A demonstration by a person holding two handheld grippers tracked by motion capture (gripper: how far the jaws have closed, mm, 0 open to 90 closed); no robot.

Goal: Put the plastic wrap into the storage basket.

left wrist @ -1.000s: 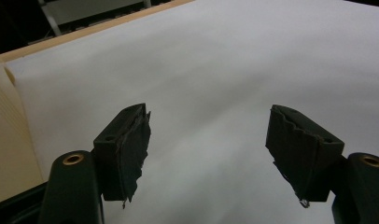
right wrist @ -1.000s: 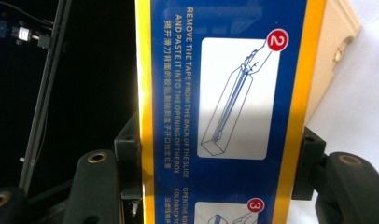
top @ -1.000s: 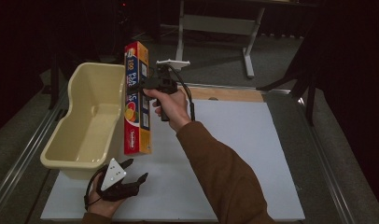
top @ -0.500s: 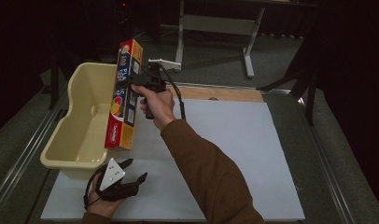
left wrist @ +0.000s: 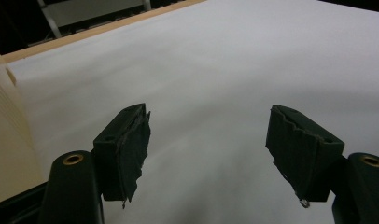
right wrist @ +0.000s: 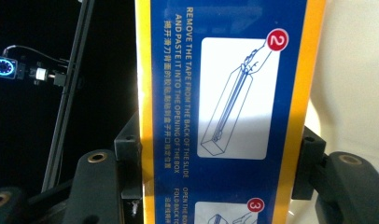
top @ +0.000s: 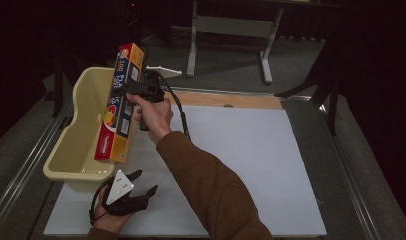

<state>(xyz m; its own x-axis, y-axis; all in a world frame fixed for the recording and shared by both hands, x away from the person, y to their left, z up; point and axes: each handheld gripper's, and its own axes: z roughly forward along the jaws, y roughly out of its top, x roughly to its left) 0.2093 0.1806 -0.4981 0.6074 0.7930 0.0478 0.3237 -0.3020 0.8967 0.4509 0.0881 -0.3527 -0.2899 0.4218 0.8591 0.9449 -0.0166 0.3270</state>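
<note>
Right claw (top: 133, 90), pinching a long box (top: 119, 102) near its upper end; the pads clamp the box's two narrow sides, as the right gripper view shows, with the printed blue instruction panel (right wrist: 225, 107) facing the camera. Box held in the air, steeply tilted, its lower end hanging over the near right corner of a cream plastic tub (top: 71, 145) that stands at the left edge of the worktop (top: 251, 165). From the high view one cannot tell whether the lower end touches the tub's rim or hangs just above it. Left claw (top: 141, 185), spread wide with nothing between its pads, low over the white worktop just in front of the tub.

Judged step: carrying the box across to the tub for placing inside.

Risks from here:
(a) The grip sits far from the box's middle, so the long lower part acts as a lever; a quick swing could make the box pivot or slip between the pads.
(b) The lower end may catch on the tub's rim if it is lowered before it is fully over the hollow, which could tip or push the light tub.
(c) A release while the box is this steep would likely leave it leaning on the wall or toppling back out onto the worktop.
</note>
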